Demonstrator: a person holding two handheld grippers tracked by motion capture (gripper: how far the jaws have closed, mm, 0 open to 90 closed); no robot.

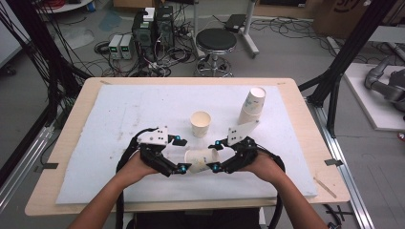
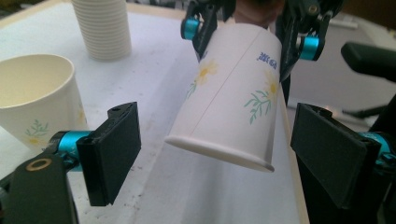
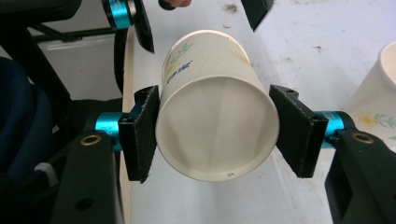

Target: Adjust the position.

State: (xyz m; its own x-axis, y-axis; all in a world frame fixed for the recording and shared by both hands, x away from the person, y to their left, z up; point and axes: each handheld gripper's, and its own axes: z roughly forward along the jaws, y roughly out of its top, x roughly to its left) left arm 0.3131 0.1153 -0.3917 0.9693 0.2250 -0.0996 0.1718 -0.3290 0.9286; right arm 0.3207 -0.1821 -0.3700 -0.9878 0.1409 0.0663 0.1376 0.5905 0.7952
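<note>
While right tongs (image 3: 217, 128) pinch paper cup (image 3: 217, 126), left tongs (image 2: 229, 154) spread, clear of it

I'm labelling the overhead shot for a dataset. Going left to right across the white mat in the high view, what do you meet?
Left tongs → cup lying on its side → right tongs → stack of paper cups. The upright cup stands farther back, level with the lying cup, so its place in the order is unclear.
</note>
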